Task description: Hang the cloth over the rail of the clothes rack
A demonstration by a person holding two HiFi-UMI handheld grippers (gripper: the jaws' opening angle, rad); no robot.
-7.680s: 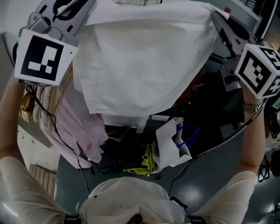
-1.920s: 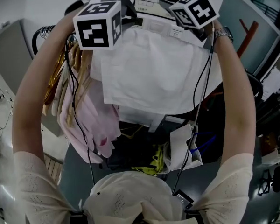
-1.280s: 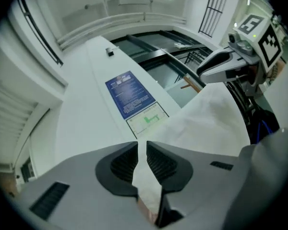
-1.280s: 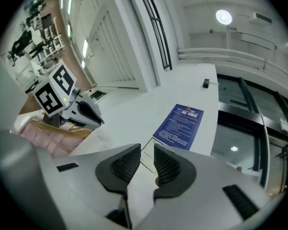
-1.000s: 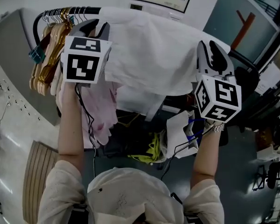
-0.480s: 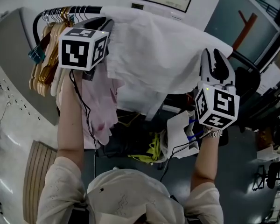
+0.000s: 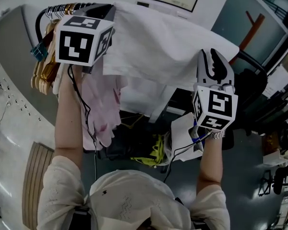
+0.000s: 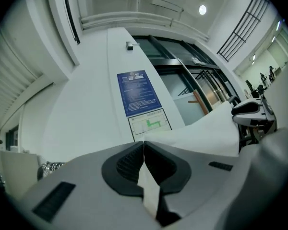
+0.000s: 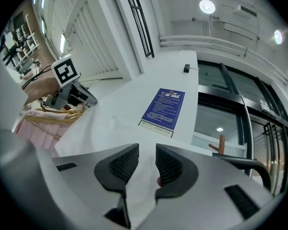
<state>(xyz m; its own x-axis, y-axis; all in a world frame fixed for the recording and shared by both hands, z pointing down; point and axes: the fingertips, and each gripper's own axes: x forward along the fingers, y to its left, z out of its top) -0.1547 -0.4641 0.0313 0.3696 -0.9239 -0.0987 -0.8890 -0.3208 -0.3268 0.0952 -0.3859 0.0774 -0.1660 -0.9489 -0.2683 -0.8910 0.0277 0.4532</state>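
While the white cloth [image 7: 163, 47] lies draped over the rail [image 7: 38, 25] of the clothes rack, spread wide from the upper left toward the right in the head view, only one of the two grippers actually has hold of it. The left gripper [image 8: 144, 148] is up at the cloth's left end, and its own view shows the jaws pressed together on a thin fold of the fabric, with a strip of white poking out below the pads. The right gripper [image 9: 147, 158] sits at the cloth's lower right edge. Its jaws stand apart with a clear gap; you can see white cloth through the gap, but the pads aren't pressing on it.

Just left of the cloth, a bunch of wooden hangers [image 7: 45, 66] hangs on the same rail, and pink garments [image 7: 103, 107] dangle under them, right below the left gripper. Behind the rack there's a white wall with a blue notice [image 9: 163, 107] on it. Down on the floor under the rack is a messy pile: a white bag [image 7: 182, 133] and something yellow-green [image 7: 156, 155], too tangled for me to tell what it is.
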